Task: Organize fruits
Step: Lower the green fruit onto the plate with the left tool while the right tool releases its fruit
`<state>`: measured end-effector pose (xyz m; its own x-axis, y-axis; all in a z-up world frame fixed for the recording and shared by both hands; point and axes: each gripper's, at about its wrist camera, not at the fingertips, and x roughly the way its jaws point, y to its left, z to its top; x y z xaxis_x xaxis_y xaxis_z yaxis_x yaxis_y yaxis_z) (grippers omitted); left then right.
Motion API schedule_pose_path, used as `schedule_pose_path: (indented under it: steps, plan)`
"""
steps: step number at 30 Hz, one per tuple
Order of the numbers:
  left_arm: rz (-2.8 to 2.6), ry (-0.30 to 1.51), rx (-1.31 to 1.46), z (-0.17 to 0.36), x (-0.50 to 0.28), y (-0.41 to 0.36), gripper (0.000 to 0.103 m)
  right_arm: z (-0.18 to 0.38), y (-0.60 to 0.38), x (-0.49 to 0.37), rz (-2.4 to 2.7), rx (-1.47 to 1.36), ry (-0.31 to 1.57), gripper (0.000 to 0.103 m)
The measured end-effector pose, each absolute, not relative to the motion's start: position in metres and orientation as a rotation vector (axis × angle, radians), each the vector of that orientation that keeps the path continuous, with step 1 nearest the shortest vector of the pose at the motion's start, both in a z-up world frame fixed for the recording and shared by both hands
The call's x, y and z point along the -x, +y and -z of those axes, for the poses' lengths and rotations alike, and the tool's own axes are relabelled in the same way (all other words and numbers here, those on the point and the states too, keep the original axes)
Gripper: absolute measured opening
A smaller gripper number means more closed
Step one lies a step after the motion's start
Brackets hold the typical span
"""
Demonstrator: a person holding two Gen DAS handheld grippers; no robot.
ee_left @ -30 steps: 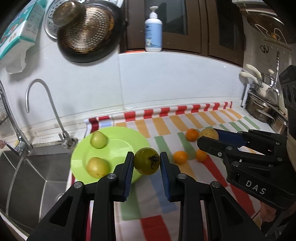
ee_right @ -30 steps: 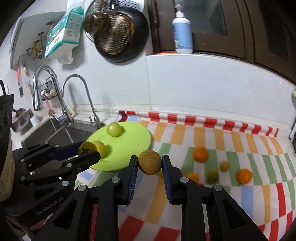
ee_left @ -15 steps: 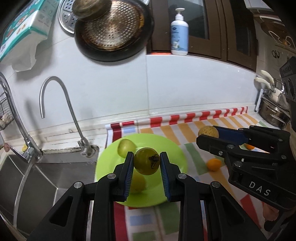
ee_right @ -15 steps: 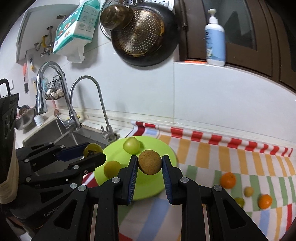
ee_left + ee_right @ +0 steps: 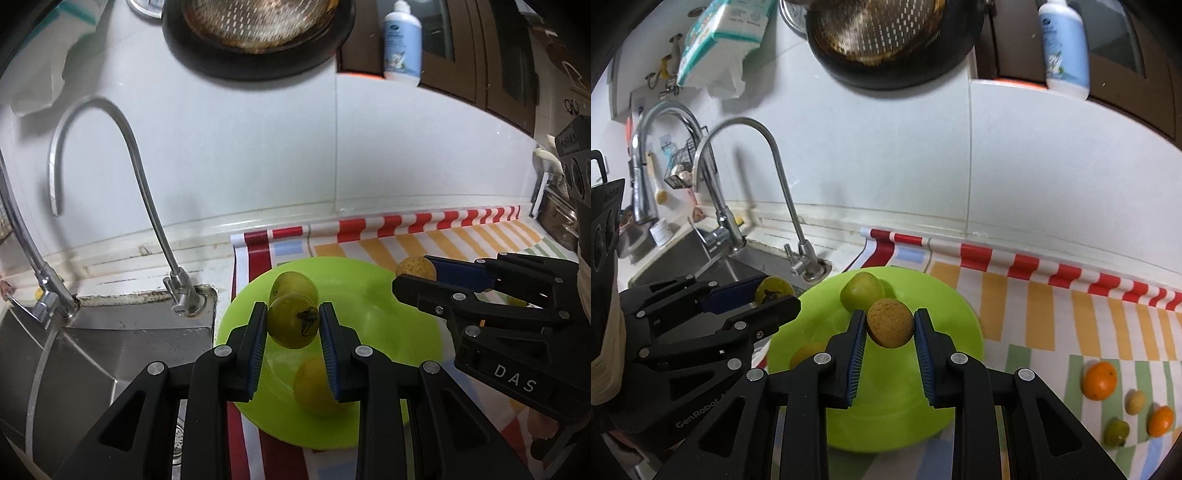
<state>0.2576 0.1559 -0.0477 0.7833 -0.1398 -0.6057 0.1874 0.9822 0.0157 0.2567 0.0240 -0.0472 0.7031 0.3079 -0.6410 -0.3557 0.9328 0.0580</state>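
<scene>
My left gripper (image 5: 293,321) is shut on a round green fruit (image 5: 293,325) with a dark stem mark, held over the left part of a lime green plate (image 5: 376,291). Two yellow-green fruits lie on that plate, one at the back (image 5: 295,283) and one near the front (image 5: 314,387). My right gripper (image 5: 889,326) is shut on a rough tan-brown fruit (image 5: 889,323) above the same plate (image 5: 942,321). In the right wrist view the left gripper (image 5: 775,295) hangs at the plate's left edge.
A steel sink (image 5: 110,350) with curved taps (image 5: 147,192) lies left of the plate. The striped cloth (image 5: 1071,332) runs to the right with two oranges (image 5: 1099,380) and small fruits (image 5: 1115,432) on it. A pan (image 5: 894,40) and a lotion bottle (image 5: 1063,44) hang above.
Both grippers have carried their fruits leftward and slightly down, from over the striped cloth to above the green plate. Both grips stay the same.
</scene>
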Motion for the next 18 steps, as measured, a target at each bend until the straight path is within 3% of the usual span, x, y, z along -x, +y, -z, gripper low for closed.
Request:
schedule_pose_path:
  steps: [16, 18]
  plan:
    - [0.206, 0.738, -0.038, 0.081, -0.302, 0.165, 0.029, 0.09, 0.034, -0.306, -0.359, 0.064, 0.795, 0.028]
    - [0.2, 0.736, -0.034, 0.082, -0.303, 0.166, 0.034, 0.091, 0.034, -0.308, -0.355, 0.057, 0.794, 0.028]
